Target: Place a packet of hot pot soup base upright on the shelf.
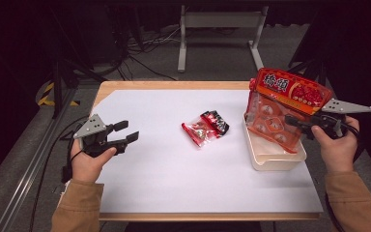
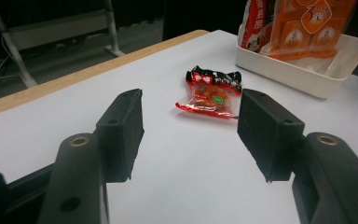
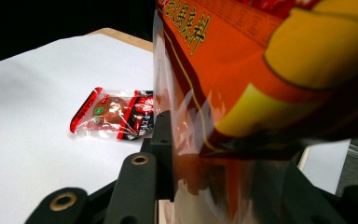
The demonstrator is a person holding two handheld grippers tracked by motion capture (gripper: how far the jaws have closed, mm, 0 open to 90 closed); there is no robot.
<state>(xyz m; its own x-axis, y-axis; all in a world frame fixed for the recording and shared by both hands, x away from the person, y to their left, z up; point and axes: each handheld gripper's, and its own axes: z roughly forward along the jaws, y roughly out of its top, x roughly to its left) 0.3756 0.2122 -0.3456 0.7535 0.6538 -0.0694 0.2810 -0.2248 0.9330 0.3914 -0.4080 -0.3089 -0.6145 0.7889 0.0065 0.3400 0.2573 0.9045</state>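
Observation:
A large red and orange snack bag stands tilted with its lower end in a white tray at the table's right. My right gripper is shut on the bag's side, and in the right gripper view the bag hides the right jaw of that gripper. Two small sweet packets, one red and clear, one black and red, lie side by side mid-table. My left gripper hovers open at the table's left, pointing toward the packets, with nothing between its jaws.
A white sheet covers the wooden table, whose edge shows at the back. On the floor behind the table stand a grey metal frame and loose cables. In the left gripper view the tray sits beyond the packets.

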